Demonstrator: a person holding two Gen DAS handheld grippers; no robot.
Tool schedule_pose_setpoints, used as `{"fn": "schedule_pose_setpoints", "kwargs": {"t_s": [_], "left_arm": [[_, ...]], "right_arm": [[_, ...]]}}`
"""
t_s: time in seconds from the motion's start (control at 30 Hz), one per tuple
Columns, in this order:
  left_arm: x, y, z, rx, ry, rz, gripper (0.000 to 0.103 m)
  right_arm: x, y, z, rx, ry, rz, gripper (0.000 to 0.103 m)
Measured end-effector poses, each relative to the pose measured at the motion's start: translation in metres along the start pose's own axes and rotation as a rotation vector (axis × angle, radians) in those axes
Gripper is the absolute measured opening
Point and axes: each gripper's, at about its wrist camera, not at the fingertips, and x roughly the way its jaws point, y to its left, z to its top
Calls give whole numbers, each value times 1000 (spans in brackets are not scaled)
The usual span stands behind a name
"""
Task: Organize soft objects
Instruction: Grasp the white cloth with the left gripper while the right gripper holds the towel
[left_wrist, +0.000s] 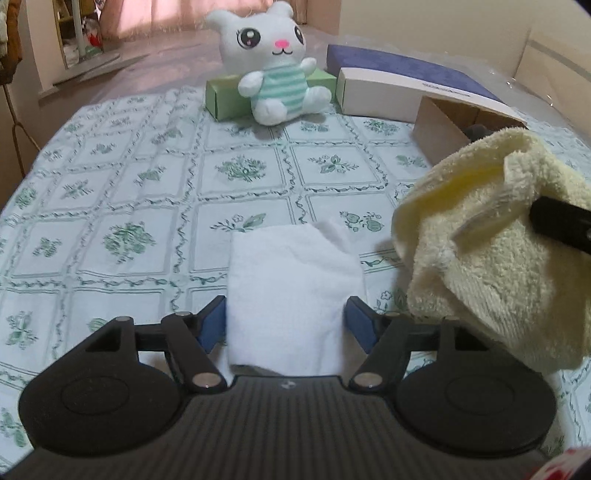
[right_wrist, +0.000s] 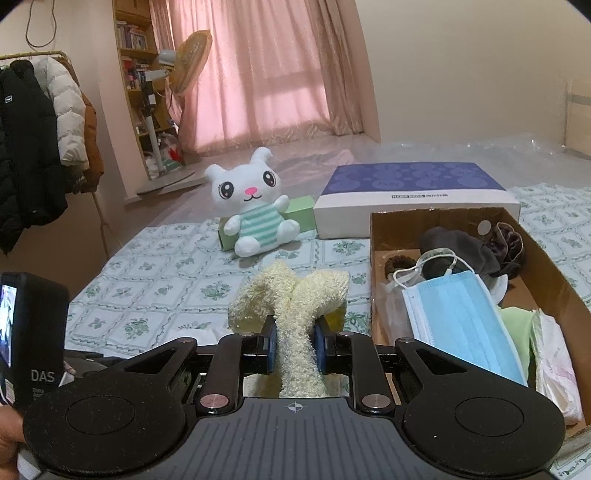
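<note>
A folded white cloth (left_wrist: 291, 291) lies on the patterned tablecloth between the open jaws of my left gripper (left_wrist: 285, 323); the blue pads stand at its two sides. My right gripper (right_wrist: 294, 345) is shut on a pale yellow towel (right_wrist: 295, 295) and holds it above the table, left of the cardboard box (right_wrist: 546, 266). The towel also hangs at the right of the left wrist view (left_wrist: 491, 236). A white plush bunny (left_wrist: 273, 62) in a striped shirt sits at the far side, also seen in the right wrist view (right_wrist: 251, 206).
The cardboard box holds a blue face mask (right_wrist: 458, 314), dark fabric items (right_wrist: 461, 243) and a green cloth (right_wrist: 517, 332). A green box (left_wrist: 221, 98) sits behind the bunny, and a purple-and-white box (right_wrist: 413, 195) beside it. The left gripper's camera (right_wrist: 29, 332) shows at left.
</note>
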Motion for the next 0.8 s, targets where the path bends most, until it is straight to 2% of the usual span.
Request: {"fn": "schedule_pose_setpoints", "kwargs": {"t_s": [0.07, 0.23, 0.43, 0.8], "left_arm": [[3, -2, 0, -1, -6, -9, 60], [2, -4, 1, -10, -9, -50, 26], [-4, -9, 3, 8, -17, -44, 19], [-33, -2, -6, -25, -45, -44, 16]], "right_arm": [[2, -1, 0, 1, 4, 0, 20], [4, -3, -2, 5, 12, 5, 20], [1, -3, -2, 11, 13, 10, 20], [-20, 1, 4, 17, -5, 31, 20]]}}
